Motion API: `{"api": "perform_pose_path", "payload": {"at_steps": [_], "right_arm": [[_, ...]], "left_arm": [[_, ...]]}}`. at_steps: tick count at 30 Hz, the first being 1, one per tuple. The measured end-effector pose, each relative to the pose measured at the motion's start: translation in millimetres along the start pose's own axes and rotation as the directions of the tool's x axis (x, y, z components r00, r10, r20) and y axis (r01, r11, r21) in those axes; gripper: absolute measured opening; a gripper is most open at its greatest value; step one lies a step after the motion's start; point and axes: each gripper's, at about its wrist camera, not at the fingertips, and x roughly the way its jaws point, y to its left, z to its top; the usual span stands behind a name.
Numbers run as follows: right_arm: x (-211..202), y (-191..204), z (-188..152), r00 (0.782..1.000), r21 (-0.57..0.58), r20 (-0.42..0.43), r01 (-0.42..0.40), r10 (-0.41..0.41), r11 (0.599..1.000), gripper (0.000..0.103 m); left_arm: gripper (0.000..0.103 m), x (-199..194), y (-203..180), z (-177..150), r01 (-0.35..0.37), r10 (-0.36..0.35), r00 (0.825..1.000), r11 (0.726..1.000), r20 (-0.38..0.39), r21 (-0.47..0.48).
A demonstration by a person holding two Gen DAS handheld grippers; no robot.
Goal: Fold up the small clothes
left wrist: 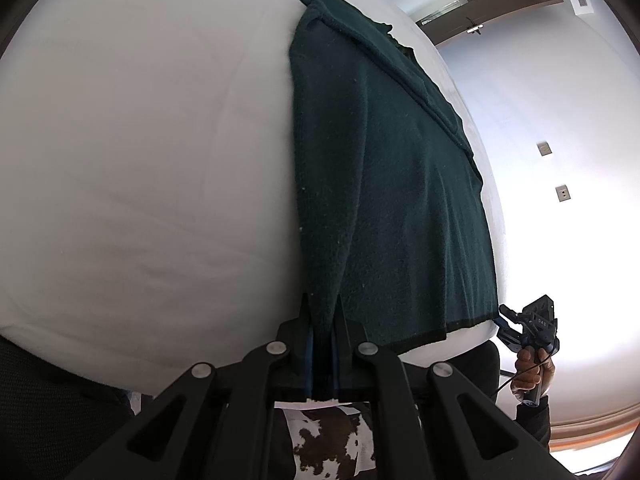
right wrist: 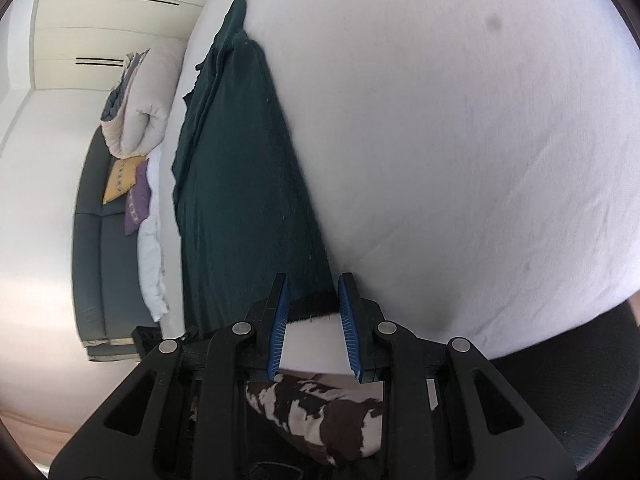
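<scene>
A dark green knit sweater (left wrist: pixel 380 180) lies flat and lengthwise on the white bed (left wrist: pixel 140 160), its black-trimmed hem nearest me. My left gripper (left wrist: pixel 323 308) is shut on the sweater's near left hem corner, with the cloth pinched between the fingers. At the right hem corner a hand (left wrist: pixel 532 368) holds my right gripper (left wrist: pixel 505 316). In the right wrist view the right gripper (right wrist: pixel 312 284) stands with its blue pads (right wrist: pixel 280 312) apart. The sweater (right wrist: pixel 240 180) has its hem corner lying between them on the bed (right wrist: pixel 460 140), not pinched.
A brown-and-white patterned cloth (right wrist: pixel 320 412) shows below the bed's near edge. Past the bed's far side are a rolled duvet (right wrist: pixel 136 108), yellow (right wrist: pixel 120 178) and purple (right wrist: pixel 138 200) cushions and a grey sofa (right wrist: pixel 92 240). A white wall with switch plates (left wrist: pixel 544 148) stands to the right.
</scene>
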Motion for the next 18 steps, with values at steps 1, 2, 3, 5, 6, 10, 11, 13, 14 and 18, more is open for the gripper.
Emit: {"api": "perform_pose_path", "payload": {"at_steps": [1,2,3,5,6,10,11,13,14,18], "right_arm": [[0.0,-2.7,-1.6,1.0,0.005,-0.004,-0.019,0.019,1.0,0.024],[-1.3,-6.7,-3.6,0.999,0.01,-0.006,-0.035,0.035,0.999,0.024],[-0.1,-8.5,-4.0,0.998,0.018,-0.008,-0.057,0.057,0.998,0.024],[0.7,-10.6,-5.1,0.995,0.024,-0.005,-0.096,0.097,0.995,0.025],[0.0,-12.1,-5.6,0.994,0.024,-0.003,-0.109,0.109,0.994,0.025],[2.3,-11.9,-5.2,0.992,0.02,0.015,-0.128,0.128,0.992,0.024],[3.1,-9.8,-5.4,0.993,0.011,0.015,-0.117,0.117,0.993,0.024],[1.8,-2.8,-7.0,0.996,-0.026,0.028,-0.083,0.084,0.996,0.013],[0.9,1.2,-7.4,0.998,-0.046,0.035,-0.056,0.057,0.997,0.009],[-6.9,20.2,-8.8,0.997,-0.11,0.081,-0.003,0.012,0.994,0.006]], "left_arm": [[0.006,0.6,0.2,-0.1,0.0,0.0,1.0,1.0,0.0,-0.001],[0.006,0.9,0.7,0.0,0.001,-0.001,1.0,1.0,-0.001,-0.002],[0.006,1.0,0.1,0.1,0.001,-0.001,1.0,1.0,-0.001,-0.002],[0.006,1.0,0.2,0.0,0.001,-0.001,1.0,1.0,-0.001,-0.002],[0.006,1.0,0.1,-0.1,0.001,-0.001,1.0,1.0,-0.001,-0.002],[0.006,0.7,0.2,-0.3,-0.001,0.001,1.0,1.0,0.0,0.0],[0.006,0.7,0.4,-0.2,-0.001,0.001,1.0,1.0,0.0,0.002],[0.006,0.2,0.1,-0.4,-0.004,0.004,1.0,1.0,0.0,0.007],[0.006,0.1,-0.3,-0.2,-0.007,0.007,1.0,1.0,0.0,0.011],[0.005,-4.0,-3.4,0.0,0.01,-0.01,1.0,1.0,0.006,0.014]]}}
